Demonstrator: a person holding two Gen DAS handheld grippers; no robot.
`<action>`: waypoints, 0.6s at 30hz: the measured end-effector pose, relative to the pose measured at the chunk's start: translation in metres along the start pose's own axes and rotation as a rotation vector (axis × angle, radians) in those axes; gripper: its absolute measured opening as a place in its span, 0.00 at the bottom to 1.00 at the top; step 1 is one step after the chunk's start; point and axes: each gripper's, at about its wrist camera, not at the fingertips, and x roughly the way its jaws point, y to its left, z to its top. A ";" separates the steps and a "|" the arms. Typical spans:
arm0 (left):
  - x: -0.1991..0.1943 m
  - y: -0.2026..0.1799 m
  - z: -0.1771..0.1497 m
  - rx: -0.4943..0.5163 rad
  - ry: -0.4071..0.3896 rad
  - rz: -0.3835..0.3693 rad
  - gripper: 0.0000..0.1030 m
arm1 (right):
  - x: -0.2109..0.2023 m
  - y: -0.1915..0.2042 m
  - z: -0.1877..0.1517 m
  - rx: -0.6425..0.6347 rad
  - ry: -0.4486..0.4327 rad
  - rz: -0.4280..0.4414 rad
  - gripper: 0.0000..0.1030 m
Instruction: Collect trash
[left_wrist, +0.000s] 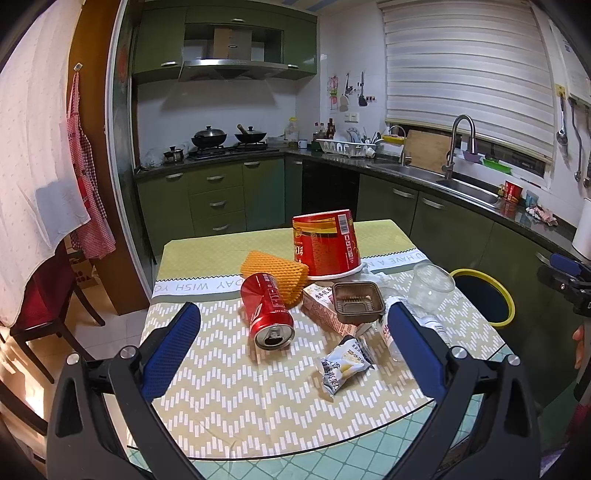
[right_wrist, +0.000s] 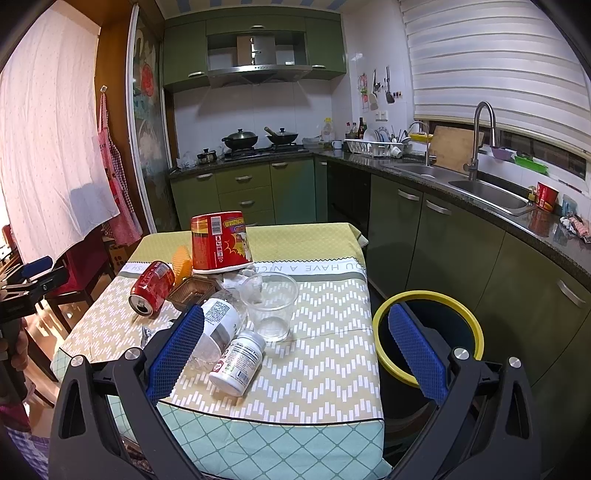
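Trash lies on the table: a red can (left_wrist: 269, 312) (right_wrist: 152, 282) on its side, an upturned red noodle tub (left_wrist: 325, 242) (right_wrist: 219, 242), an orange foam net (left_wrist: 275, 275), a brown plastic tray (left_wrist: 357, 302) (right_wrist: 192, 291), a silver snack wrapper (left_wrist: 345, 363), a clear cup (left_wrist: 430, 286) (right_wrist: 273, 302), a clear bottle (right_wrist: 218, 325) and a white pill bottle (right_wrist: 240, 360). My left gripper (left_wrist: 295, 319) is open and empty, above the table short of the can. My right gripper (right_wrist: 295, 325) is open and empty, near the pill bottle and cup.
A dark bin with a yellow rim (left_wrist: 485, 295) (right_wrist: 428, 332) stands on the floor right of the table (left_wrist: 258, 387). Green cabinets and a counter with a sink (right_wrist: 491, 192) run behind and right. A dark chair (left_wrist: 48, 314) stands to the left.
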 end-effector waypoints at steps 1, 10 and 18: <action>0.000 0.000 0.000 0.000 0.000 0.001 0.94 | 0.000 0.000 0.000 0.001 0.000 0.000 0.96; 0.000 -0.001 -0.001 -0.001 0.000 0.001 0.94 | 0.000 0.000 0.000 0.000 0.004 -0.001 0.96; 0.001 -0.001 -0.001 0.000 0.002 0.000 0.94 | 0.003 0.000 -0.001 0.002 0.007 0.000 0.96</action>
